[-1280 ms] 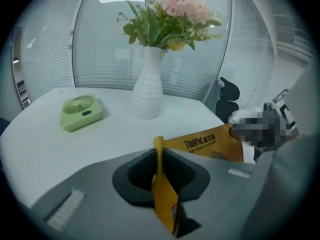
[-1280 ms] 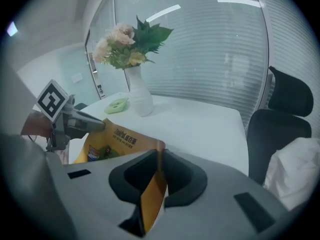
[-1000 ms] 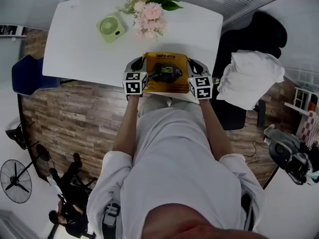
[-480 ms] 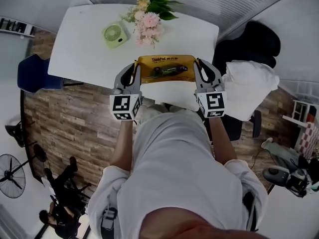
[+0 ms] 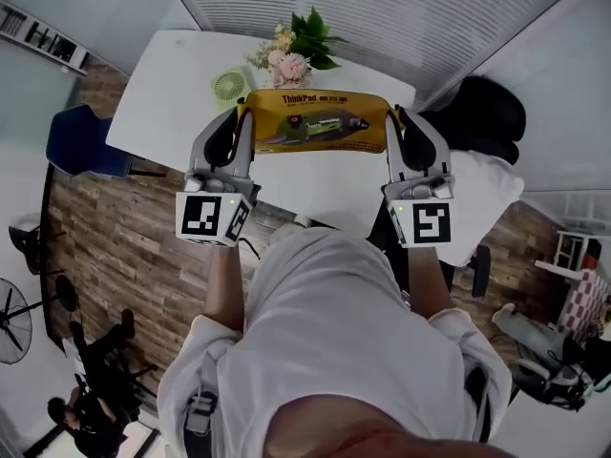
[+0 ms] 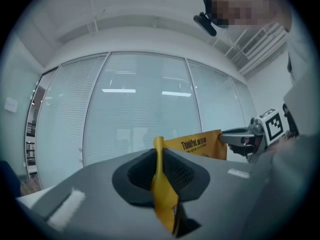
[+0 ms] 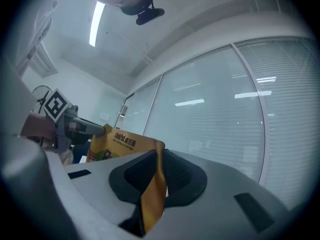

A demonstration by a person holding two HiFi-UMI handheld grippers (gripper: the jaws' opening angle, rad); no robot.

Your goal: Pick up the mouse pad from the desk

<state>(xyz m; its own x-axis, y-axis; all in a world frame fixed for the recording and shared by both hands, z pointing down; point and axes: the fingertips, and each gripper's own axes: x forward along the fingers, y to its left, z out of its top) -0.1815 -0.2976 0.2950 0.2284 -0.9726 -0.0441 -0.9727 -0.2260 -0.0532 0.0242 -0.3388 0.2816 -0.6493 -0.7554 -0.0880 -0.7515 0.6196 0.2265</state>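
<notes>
The yellow mouse pad with dark print hangs stretched between my two grippers, high above the white desk. My left gripper is shut on its left edge, and that edge shows pinched between the dark pads in the left gripper view, where the mouse pad runs off toward the other gripper. My right gripper is shut on the right edge; the right gripper view shows the mouse pad clamped edge-on between its pads. Both grippers point level toward the windows.
A small green fan and a bunch of pink flowers stand on the desk behind the pad. A blue chair is at the left, a black chair with white cloth at the right. A person stands at the lower left.
Both grippers have risen together with the mouse pad, lifting it off the desk. The pad has tipped from lying flat to nearly upright, facing me.
</notes>
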